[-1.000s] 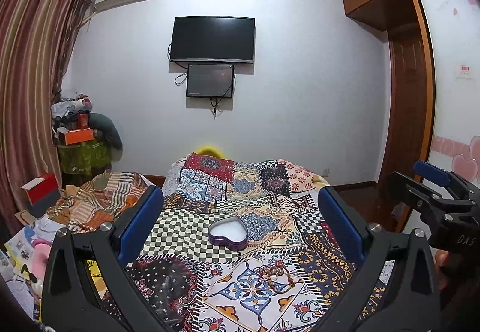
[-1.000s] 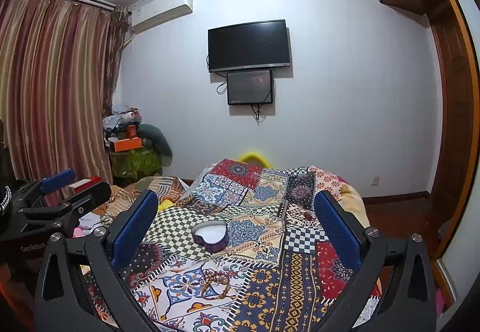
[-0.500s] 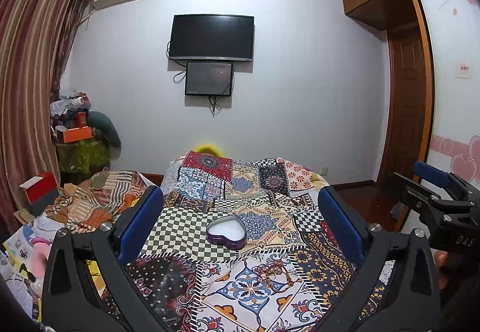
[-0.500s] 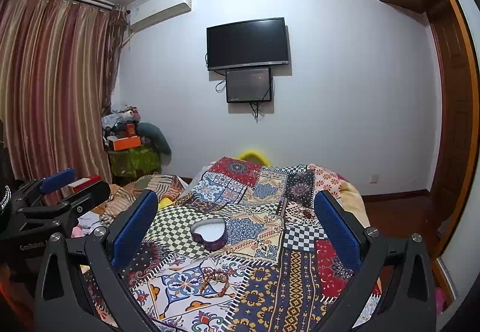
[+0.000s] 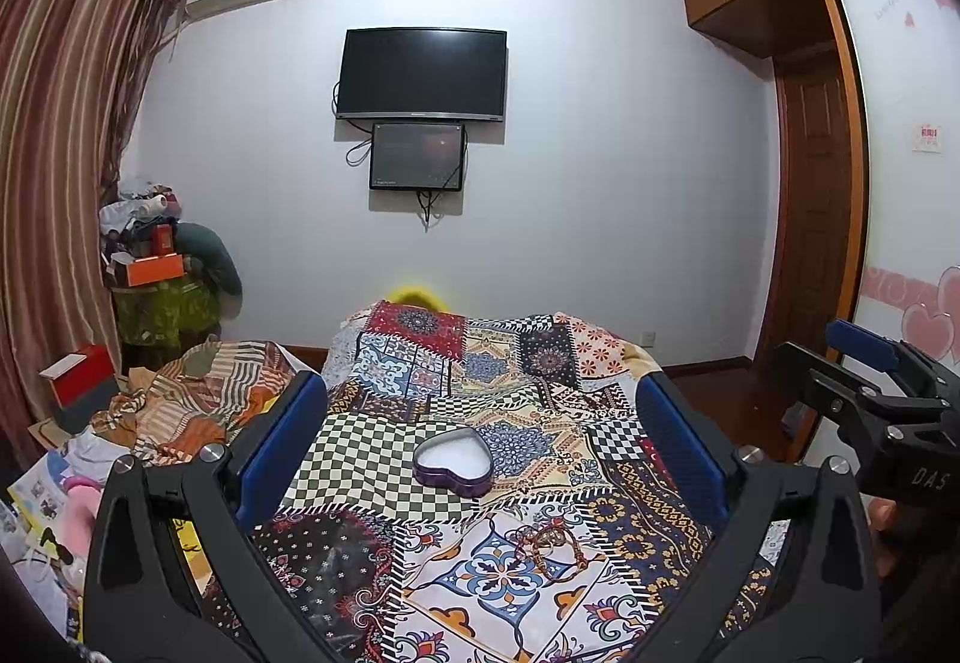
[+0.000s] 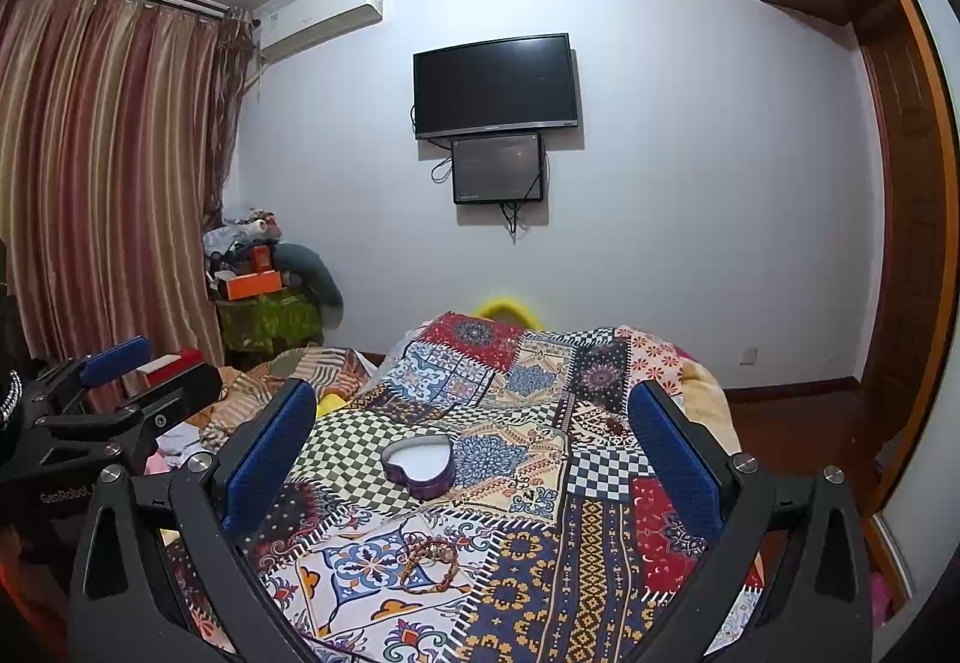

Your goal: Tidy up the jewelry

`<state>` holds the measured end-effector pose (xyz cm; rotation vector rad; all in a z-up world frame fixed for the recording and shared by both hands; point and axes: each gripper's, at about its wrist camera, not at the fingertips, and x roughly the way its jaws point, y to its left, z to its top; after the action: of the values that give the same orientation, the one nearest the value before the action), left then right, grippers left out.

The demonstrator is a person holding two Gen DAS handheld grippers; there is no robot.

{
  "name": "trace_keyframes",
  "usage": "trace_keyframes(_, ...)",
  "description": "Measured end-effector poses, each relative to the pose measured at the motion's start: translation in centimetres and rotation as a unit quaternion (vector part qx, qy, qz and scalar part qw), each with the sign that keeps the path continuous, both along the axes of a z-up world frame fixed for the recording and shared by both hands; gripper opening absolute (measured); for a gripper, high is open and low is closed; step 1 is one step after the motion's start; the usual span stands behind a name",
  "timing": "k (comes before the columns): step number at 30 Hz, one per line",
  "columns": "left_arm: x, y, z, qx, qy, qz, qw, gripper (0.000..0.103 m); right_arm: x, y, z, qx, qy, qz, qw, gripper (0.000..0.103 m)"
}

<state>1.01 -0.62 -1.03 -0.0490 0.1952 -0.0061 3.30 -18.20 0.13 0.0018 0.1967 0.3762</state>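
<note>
A purple heart-shaped tin (image 5: 453, 464) with a white inside lies open on the patchwork bedspread (image 5: 384, 459); it also shows in the right wrist view (image 6: 419, 466). Beaded bracelets (image 5: 555, 546) lie in a loose pile on the white tile-patterned patch nearer to me, also in the right wrist view (image 6: 433, 564). My left gripper (image 5: 480, 438) is open and empty, held above the bed. My right gripper (image 6: 471, 438) is open and empty too, to the right of the left one. Each gripper shows at the edge of the other's view.
A TV (image 5: 422, 74) and a smaller screen hang on the far wall. Clutter and boxes (image 5: 150, 267) stand at the left by the striped curtain (image 6: 102, 171). Clothes and papers (image 5: 180, 405) lie left of the bed. A wooden wardrobe and door (image 5: 816, 195) are at the right.
Both views have shifted slightly: the tin and bracelets sit a little lower and left in each frame. Both grippers stay open and empty.
</note>
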Motion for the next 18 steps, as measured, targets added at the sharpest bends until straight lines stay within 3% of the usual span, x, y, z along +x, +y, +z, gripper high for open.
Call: trace_keyframes(18,1.5,0.7,-1.1,-0.008,0.015,-0.003,0.9999,0.103,1.2,0.2,-1.0,-0.008,0.013,-0.002,1.000,0.103)
